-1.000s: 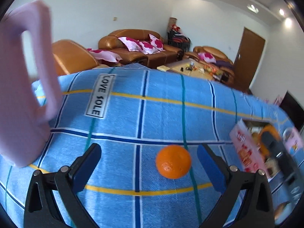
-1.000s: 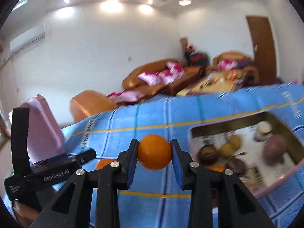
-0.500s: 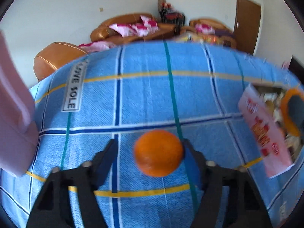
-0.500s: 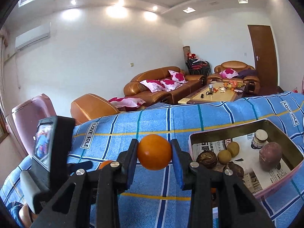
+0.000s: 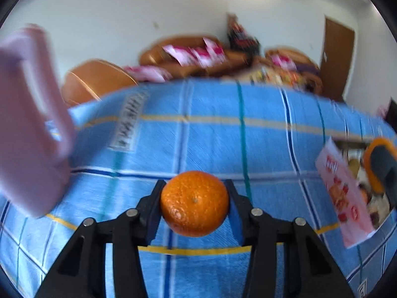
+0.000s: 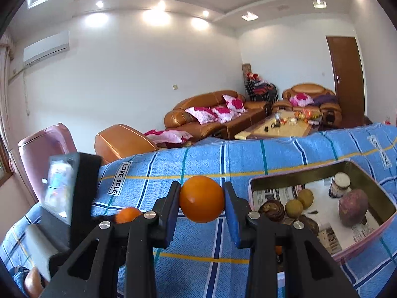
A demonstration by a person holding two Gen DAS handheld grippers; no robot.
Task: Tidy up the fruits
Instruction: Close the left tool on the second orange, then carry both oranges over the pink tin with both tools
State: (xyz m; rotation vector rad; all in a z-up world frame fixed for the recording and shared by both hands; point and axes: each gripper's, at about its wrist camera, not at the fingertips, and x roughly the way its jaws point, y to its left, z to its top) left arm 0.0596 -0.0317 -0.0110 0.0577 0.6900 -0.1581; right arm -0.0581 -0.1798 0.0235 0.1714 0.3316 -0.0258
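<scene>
My left gripper [image 5: 194,195] has its jaws closing on a dimpled orange [image 5: 194,203], and both blue pads touch its sides just above the blue checked cloth [image 5: 213,139]. In the right wrist view that orange [image 6: 127,214] peeks out behind the left tool's body. The right gripper [image 6: 201,195] is shut on a smoother orange [image 6: 201,198], held above the cloth [image 6: 248,156] left of the pink tin box [image 6: 372,181]. Seen from the left wrist, the box [image 5: 343,196] sits at the right edge.
Inside the tin lie a purple sweet potato [image 6: 352,207], two yellowish round fruits [image 6: 294,207], brown lumps and a small jar [image 6: 340,185] on newspaper. A pink chair [image 6: 44,149] stands at the table's left edge. Brown sofas and a coffee table are beyond.
The left gripper went from wide open around the orange on the cloth to pinching it between its pads, and its view shifted. The right gripper kept still with its orange.
</scene>
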